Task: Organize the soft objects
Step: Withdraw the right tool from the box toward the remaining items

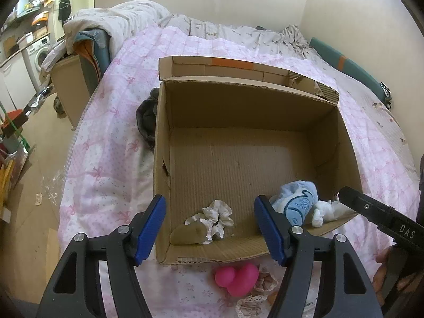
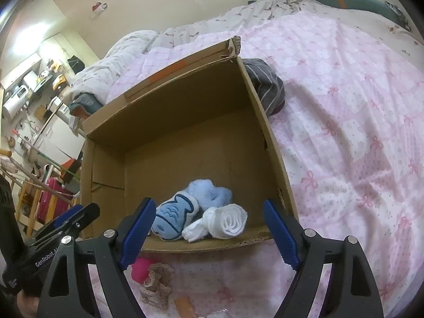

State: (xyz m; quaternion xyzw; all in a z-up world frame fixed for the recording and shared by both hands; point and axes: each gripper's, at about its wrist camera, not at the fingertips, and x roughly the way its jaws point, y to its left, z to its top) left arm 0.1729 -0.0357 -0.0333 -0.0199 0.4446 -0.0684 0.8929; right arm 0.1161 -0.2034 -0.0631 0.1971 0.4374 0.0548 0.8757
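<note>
Soft toy, pink, on quilt just outside cardboard box near wall. Left gripper wide, empty; right gripper likewise. Best lowered squarely, pinched mid-body, lifted clear of rim.

The cardboard box hides most of a grey garment (striped).

You see a bed with a pink bow-print quilt, a crumpled grey duvet at its head, a washing machine far left, and a red suitcase on the floor.
</note>
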